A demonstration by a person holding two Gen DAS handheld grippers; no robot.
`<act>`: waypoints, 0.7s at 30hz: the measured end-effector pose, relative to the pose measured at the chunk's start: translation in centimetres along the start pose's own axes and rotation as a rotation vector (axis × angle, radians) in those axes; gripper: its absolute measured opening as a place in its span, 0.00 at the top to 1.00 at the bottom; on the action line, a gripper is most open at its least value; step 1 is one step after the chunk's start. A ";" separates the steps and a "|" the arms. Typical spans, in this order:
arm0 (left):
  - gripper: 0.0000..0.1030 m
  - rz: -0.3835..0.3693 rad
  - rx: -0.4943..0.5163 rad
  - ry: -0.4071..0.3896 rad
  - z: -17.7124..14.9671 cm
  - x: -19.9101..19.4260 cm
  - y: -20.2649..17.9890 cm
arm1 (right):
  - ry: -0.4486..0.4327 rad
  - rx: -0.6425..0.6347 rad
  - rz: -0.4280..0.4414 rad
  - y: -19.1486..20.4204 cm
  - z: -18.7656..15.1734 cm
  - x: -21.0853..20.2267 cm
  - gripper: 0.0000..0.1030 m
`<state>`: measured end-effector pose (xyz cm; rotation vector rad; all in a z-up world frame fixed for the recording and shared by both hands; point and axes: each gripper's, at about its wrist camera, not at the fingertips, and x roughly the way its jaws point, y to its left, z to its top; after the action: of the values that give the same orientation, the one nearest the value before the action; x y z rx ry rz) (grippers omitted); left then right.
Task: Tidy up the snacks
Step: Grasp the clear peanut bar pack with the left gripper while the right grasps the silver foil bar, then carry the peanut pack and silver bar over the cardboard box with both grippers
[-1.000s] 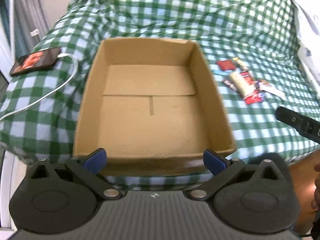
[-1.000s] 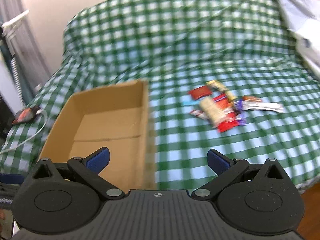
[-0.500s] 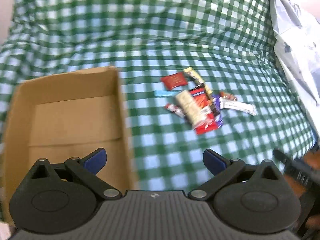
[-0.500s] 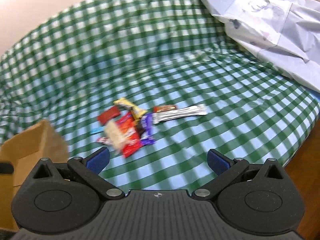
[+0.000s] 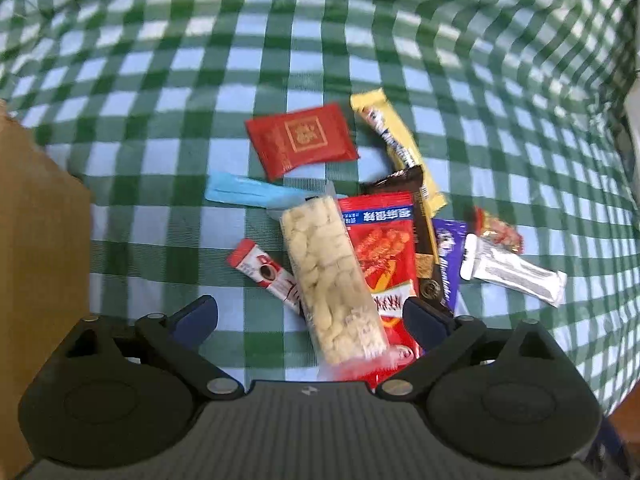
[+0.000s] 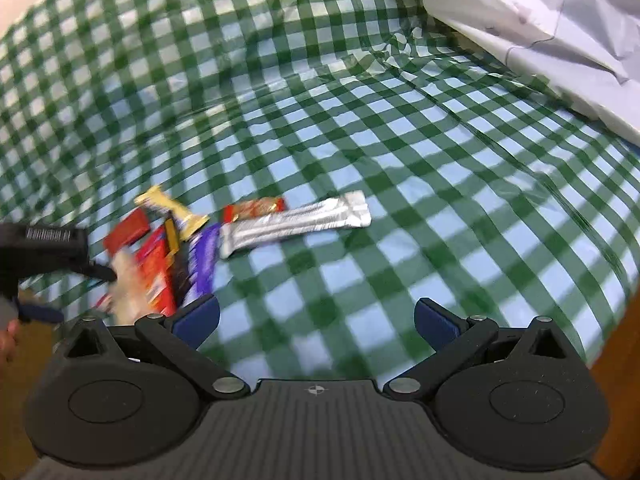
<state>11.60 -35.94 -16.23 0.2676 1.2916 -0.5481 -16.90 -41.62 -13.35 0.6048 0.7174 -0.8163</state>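
Now we see the left gripper spread wide, holding nothing, poised over a heap of snacks on the checked cloth. Between its fingers lie the clear cracker pack and, touching it on the right, a red bag. Ahead sit a red packet and a yellow bar; a blue sachet lies ahead to the left, a silver bar off to the right. The box stands at the left edge. Our right gripper is also wide and empty, over bare cloth, the snacks ahead to its left, a pale sheet far right.
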 end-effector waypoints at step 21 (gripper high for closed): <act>0.61 -0.143 0.061 0.028 -2.7 -1.2 2.9 | 0.109 -0.606 0.178 3.6 5.5 15.4 0.50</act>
<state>10.64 -31.88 -16.10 0.2348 1.3295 -0.7085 -4.78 -50.21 -21.01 0.1602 0.9436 -0.3692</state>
